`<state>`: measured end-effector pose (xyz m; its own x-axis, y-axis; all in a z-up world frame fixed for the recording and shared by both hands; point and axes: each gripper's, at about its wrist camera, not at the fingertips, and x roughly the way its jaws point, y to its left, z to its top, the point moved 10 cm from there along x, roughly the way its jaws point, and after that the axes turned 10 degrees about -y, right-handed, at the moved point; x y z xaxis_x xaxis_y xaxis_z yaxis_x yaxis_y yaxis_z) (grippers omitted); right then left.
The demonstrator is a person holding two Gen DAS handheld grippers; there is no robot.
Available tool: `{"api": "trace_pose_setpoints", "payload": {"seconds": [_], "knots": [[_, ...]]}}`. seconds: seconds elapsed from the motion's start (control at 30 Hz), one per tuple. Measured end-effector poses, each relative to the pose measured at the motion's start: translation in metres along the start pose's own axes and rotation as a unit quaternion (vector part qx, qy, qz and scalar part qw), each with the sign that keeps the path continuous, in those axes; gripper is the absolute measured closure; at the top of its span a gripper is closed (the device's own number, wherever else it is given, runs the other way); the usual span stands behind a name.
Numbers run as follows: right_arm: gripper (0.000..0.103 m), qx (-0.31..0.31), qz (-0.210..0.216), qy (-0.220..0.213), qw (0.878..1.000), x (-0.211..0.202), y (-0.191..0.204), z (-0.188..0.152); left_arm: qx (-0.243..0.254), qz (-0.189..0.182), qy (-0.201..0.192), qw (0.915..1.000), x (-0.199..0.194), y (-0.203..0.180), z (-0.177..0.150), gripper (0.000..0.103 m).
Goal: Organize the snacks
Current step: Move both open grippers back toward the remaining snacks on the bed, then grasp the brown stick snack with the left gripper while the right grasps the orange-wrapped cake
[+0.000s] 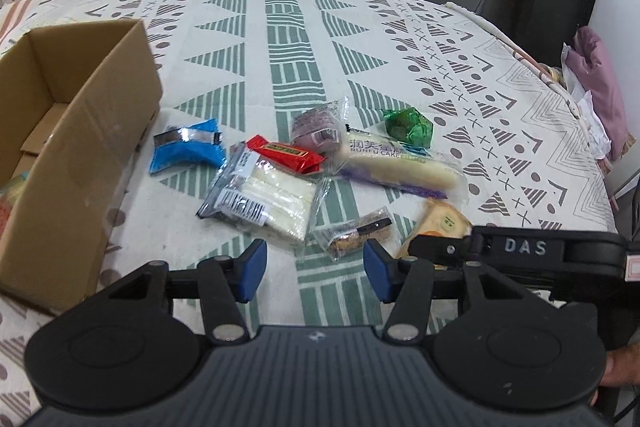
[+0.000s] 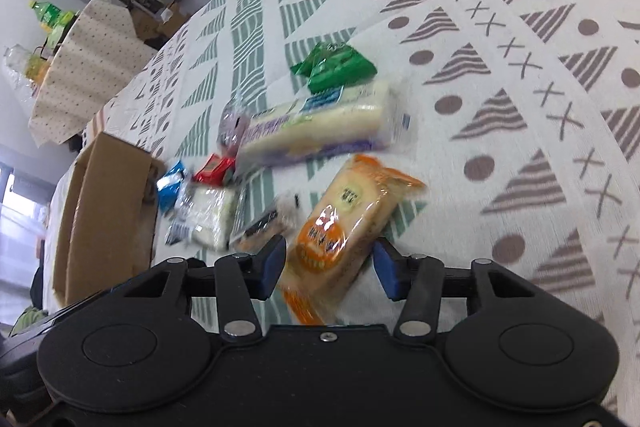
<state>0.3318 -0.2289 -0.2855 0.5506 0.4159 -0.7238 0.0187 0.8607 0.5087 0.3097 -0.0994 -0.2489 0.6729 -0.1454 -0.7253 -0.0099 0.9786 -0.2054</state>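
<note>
While the left gripper point(image 1: 316, 269) hangs low over the patterned tablecloth point(image 1: 280, 39) with its blue-padded fingers point(image 1: 253, 273) spread wide and nothing between them, a loose heap of snacks lies just ahead of it at 12 o'clock. A small dark biscuit packet point(image 1: 354, 231) sits nearest those fingertips, apart from them. At 11 o'clock lies a clear pack of white sandwich slices point(image 1: 266, 201), with a red bar point(image 1: 286, 153) touching its far edge and a blue packet point(image 1: 188, 147) further left, near the open cardboard box point(image 1: 76, 155) at 9 o'clock (something colourful shows inside it, too cropped to tell). A long cake roll point(image 1: 396, 163) stretches toward 1 o'clock, a purple wrapped bun point(image 1: 316, 127) beside its far end and a green packet point(image 1: 408, 127) just behind it.

The right gripper point(image 2: 330, 271) is also wide open, its fingers point(image 2: 388, 273) straddling the near end of an orange bread packet point(image 2: 344, 227). The left pad looks close to the wrapper; whether either pad touches it cannot be told through the motion blur. From this view the box lies at 9 o'clock, well apart from the bread.
</note>
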Motion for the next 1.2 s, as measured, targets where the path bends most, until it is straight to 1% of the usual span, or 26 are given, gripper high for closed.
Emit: {"api": "trace_pose_setpoints", "payload": {"seconds": [0.13, 0.2, 0.23, 0.27, 0.33, 0.4, 0.47, 0.57, 0.67, 0.83, 1.0, 1.1, 1.2], "knots": [[0.051, -0.009, 0.001, -0.009, 1.0, 0.007, 0.003, 0.006, 0.004, -0.009, 0.003, 1.0, 0.01, -0.005, 0.001, 0.057], [0.048, -0.018, 0.003, -0.01, 1.0, 0.01, 0.006, 0.007, 0.009, -0.015, 0.003, 0.9999, 0.014, -0.01, 0.001, 0.059], [0.048, -0.025, 0.003, -0.011, 1.0, 0.012, 0.007, 0.007, 0.012, -0.016, 0.002, 0.9998, 0.015, -0.012, 0.001, 0.063], [0.048, -0.029, 0.0, -0.013, 0.999, 0.013, 0.007, 0.008, 0.014, -0.018, 0.002, 0.9997, 0.017, -0.013, 0.002, 0.064], [0.05, -0.033, -0.002, -0.015, 0.999, 0.014, 0.005, 0.01, 0.016, -0.02, 0.004, 0.9997, 0.021, -0.014, 0.002, 0.064], [0.061, -0.054, -0.011, -0.015, 0.998, 0.014, 0.005, 0.009, 0.021, -0.023, 0.006, 0.9995, 0.025, -0.016, 0.002, 0.064], [0.064, -0.064, -0.014, -0.017, 0.998, 0.013, 0.004, 0.009, 0.025, -0.029, 0.004, 0.9993, 0.027, -0.019, 0.002, 0.064], [0.064, -0.058, -0.023, -0.02, 0.998, 0.009, -0.002, 0.011, 0.035, -0.031, 0.006, 0.9989, 0.033, -0.024, 0.002, 0.064], [0.065, -0.058, -0.035, -0.024, 0.997, 0.005, -0.008, 0.014, 0.054, -0.02, 0.006, 0.9983, 0.039, -0.027, 0.002, 0.063], [0.066, -0.054, -0.049, -0.028, 0.997, 0.0, -0.015, 0.015, 0.063, -0.026, 0.015, 0.9975, 0.049, -0.034, -0.003, 0.063], [0.066, -0.043, -0.05, -0.027, 0.997, -0.001, -0.018, 0.016, 0.063, -0.025, 0.019, 0.9975, 0.052, -0.035, -0.006, 0.063], [0.065, -0.053, -0.052, -0.026, 0.997, 0.0, -0.016, 0.015, 0.06, -0.024, 0.033, 0.9974, 0.058, -0.033, -0.012, 0.063], [0.065, -0.066, -0.054, -0.024, 0.996, 0.002, -0.014, 0.014, 0.062, -0.018, 0.025, 0.9976, 0.059, -0.031, -0.012, 0.064]]}}
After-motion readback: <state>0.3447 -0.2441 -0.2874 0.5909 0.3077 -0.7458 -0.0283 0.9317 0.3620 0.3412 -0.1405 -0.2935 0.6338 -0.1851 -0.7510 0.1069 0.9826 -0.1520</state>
